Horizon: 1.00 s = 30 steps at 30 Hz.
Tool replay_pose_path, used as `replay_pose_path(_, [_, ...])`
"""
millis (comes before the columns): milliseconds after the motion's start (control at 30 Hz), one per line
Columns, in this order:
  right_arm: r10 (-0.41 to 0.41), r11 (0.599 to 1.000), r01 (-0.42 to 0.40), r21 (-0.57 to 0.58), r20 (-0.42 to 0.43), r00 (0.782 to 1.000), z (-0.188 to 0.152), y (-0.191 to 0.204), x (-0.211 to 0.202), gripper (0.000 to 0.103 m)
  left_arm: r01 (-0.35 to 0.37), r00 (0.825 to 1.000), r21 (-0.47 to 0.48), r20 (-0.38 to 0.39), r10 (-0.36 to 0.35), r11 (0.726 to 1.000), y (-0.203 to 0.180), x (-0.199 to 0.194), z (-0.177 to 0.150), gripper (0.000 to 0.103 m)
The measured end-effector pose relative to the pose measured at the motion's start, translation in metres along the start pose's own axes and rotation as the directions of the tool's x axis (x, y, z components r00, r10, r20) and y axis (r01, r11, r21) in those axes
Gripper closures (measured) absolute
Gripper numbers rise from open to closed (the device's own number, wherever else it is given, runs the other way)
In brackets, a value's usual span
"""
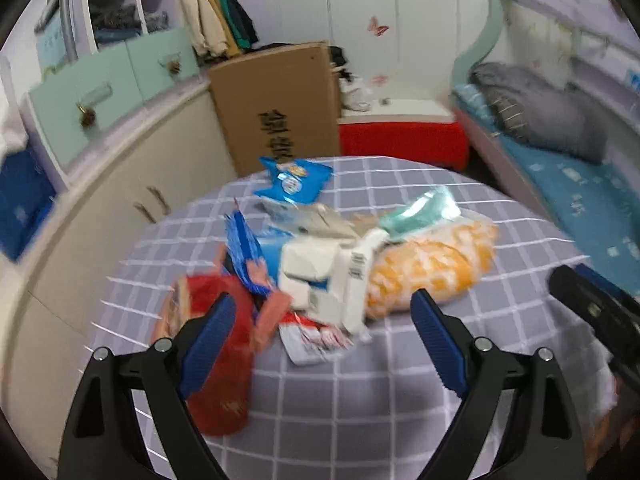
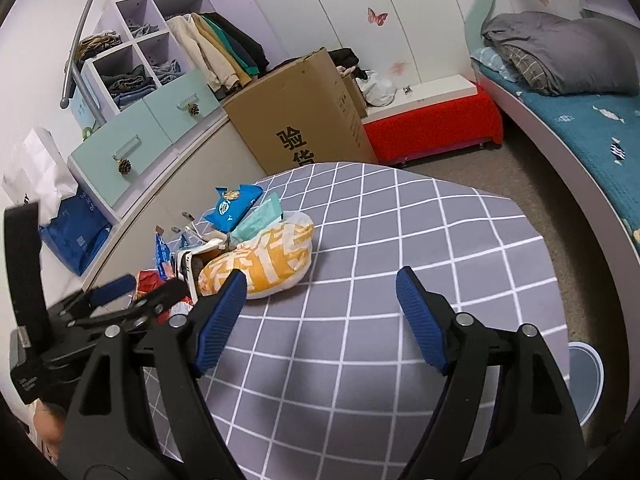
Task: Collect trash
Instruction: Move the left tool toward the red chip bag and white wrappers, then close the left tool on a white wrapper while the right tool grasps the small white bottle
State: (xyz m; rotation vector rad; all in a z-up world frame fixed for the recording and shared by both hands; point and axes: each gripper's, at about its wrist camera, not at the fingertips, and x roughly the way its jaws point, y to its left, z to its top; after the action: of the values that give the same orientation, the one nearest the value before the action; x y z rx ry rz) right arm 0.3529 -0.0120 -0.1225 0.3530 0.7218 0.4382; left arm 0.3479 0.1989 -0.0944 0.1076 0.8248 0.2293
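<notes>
Both tools gape empty: left tool (image 1: 322, 322) over crumpled wrapper pile (image 1: 320, 264), right tool (image 2: 320, 300) above grey checked surface (image 2: 380, 220), pile at ten o'clock.

This is a bedroom in a home. A bed (image 2: 580, 128) with a teal sheet and a folded grey blanket (image 2: 560, 56) fills the right of the frame. At the upper left, open shelves (image 2: 136, 44) hold folded clothes above mint-green drawers (image 2: 132, 148). Jackets (image 2: 216, 48) hang nearby, and butterfly stickers (image 2: 377, 16) decorate the white wall.
</notes>
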Motion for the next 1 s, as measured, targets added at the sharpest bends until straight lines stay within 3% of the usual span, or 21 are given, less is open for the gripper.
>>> replay_pose_path(100, [0.001,1.0,-0.001,-0.001,0.0,1.0,0.002,0.002,0.005,0.027,-0.109,0.994,0.048,0.002,0.109,0.993,-0.012,0.006,0.014,0.016])
replay_pose_path(167, [0.006,1.0,-0.006,0.002,-0.001,1.0,0.005,0.001,0.009,0.027,-0.142,0.99,0.061,0.01,0.142,0.988,-0.016,0.009,0.02,0.016])
replay_pose_path(300, [0.011,1.0,-0.011,-0.001,-0.006,1.0,0.009,0.003,0.014,0.027,-0.158,0.986,0.078,-0.041,0.161,0.984,-0.017,0.03,0.026,0.016])
replay_pose_path(433, [0.018,1.0,-0.018,-0.011,-0.015,1.0,0.009,0.007,0.02,0.026,-0.157,0.987,0.071,-0.034,0.16,0.985,-0.014,0.035,0.024,0.019])
replay_pose_path(500, [0.022,1.0,-0.023,-0.012,-0.022,1.0,0.009,0.009,0.022,0.026,-0.132,0.989,0.071,-0.059,0.136,0.989,-0.011,0.038,0.024,0.053])
replay_pose_path(567, [0.027,0.999,-0.027,-0.016,-0.029,0.999,0.008,0.011,0.023,0.026,-0.112,0.988,0.072,-0.099,0.119,0.991,-0.007,0.044,0.023,0.069])
replay_pose_path(767, [0.033,0.999,-0.034,-0.031,-0.03,0.999,0.008,0.02,0.017,0.026,-0.052,0.998,-0.006,-0.035,0.052,0.999,0.014,0.014,0.018,0.086])
replay_pose_path(900, [0.047,0.997,-0.048,-0.056,-0.022,0.999,0.01,0.035,0.008,0.026,0.054,0.998,-0.092,0.044,-0.051,0.994,0.042,-0.021,0.014,0.095])
replay_pose_path(1000, [0.056,0.996,-0.058,-0.073,-0.021,0.998,0.01,0.048,0.004,0.026,0.152,0.986,-0.168,0.09,-0.139,0.974,0.065,-0.036,0.01,0.1])
